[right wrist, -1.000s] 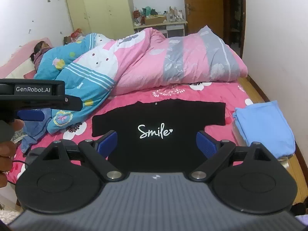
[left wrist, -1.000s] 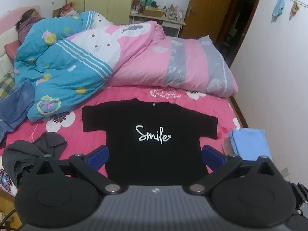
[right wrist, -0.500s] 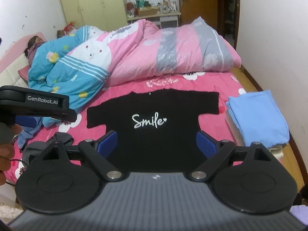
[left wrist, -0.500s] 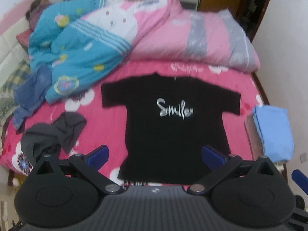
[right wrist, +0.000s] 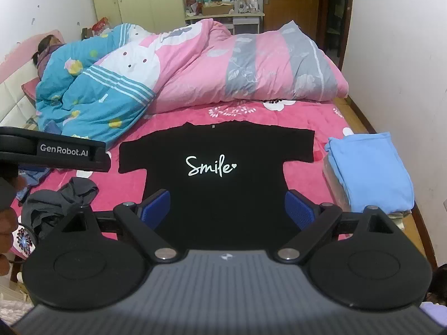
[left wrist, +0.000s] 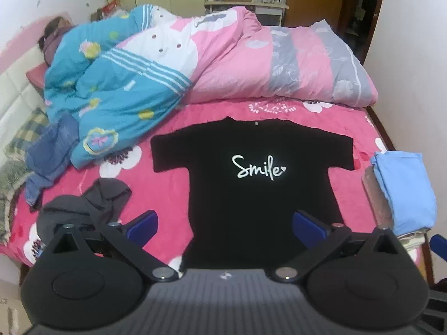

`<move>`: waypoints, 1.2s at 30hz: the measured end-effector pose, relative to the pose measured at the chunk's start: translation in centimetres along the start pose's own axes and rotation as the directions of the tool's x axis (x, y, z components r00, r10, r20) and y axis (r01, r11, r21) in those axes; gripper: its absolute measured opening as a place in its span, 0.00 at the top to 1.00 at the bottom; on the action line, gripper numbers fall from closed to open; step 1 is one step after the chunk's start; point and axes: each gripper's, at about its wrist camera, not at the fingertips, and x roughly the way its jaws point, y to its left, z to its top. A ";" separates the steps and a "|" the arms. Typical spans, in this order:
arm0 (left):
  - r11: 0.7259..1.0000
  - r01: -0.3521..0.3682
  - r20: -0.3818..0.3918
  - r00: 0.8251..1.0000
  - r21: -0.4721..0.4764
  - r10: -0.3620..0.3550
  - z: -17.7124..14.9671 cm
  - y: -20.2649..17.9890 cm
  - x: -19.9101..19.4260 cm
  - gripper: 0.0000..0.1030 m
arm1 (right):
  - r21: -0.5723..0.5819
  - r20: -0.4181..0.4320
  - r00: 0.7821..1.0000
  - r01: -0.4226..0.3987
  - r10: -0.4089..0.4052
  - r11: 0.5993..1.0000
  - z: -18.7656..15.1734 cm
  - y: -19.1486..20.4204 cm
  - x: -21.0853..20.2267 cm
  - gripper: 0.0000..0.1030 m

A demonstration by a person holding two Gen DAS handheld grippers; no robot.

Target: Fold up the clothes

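A black T-shirt (left wrist: pixel 251 195) (right wrist: pixel 218 195) with white "Smile" lettering lies spread flat, front up, on the pink flowered bed (left wrist: pixel 360 195) (right wrist: pixel 304 117), its hem toward me. My left gripper (left wrist: pixel 225 224) hovers open above the hem with nothing between its blue pads. My right gripper (right wrist: pixel 226 210) is also open over the hem and holds nothing. The left gripper's body (right wrist: pixel 53 153) shows at the left edge of the right wrist view, held by a hand (right wrist: pixel 5 223).
A folded blue garment (left wrist: pixel 405 189) (right wrist: pixel 368 173) lies at the bed's right edge. A crumpled dark grey garment (left wrist: pixel 86 203) (right wrist: pixel 58 201) lies left of the shirt, with jeans (left wrist: pixel 50 153) beyond. Under pink and blue quilts (left wrist: pixel 195 64) a person lies at the bed's far left.
The left gripper pulled back and steadied, so the whole shirt shows. The right gripper drew slightly nearer to the shirt. Both stayed open.
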 end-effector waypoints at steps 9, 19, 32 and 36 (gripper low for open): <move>1.000 0.006 0.024 1.000 -0.008 -0.006 0.0 -0.5 -0.3 0.01 | 0.017 -0.027 1.000 0.012 -0.011 1.000 -0.7 -0.2 0.3 0.13; 1.000 0.006 0.013 1.000 -0.030 -0.006 -0.2 0.0 0.1 0.01 | 0.012 -0.046 0.999 0.021 -0.020 1.000 -1.2 -0.3 0.6 0.13; 0.999 0.010 0.002 1.000 -0.048 -0.010 -0.6 0.6 0.3 0.01 | -0.009 -0.060 0.998 0.017 -0.018 1.000 -1.4 -0.1 0.7 0.13; 0.999 0.007 0.000 1.000 -0.053 -0.007 -0.7 0.8 0.3 0.01 | -0.013 -0.063 0.998 0.018 -0.019 1.000 -1.5 -0.1 0.7 0.13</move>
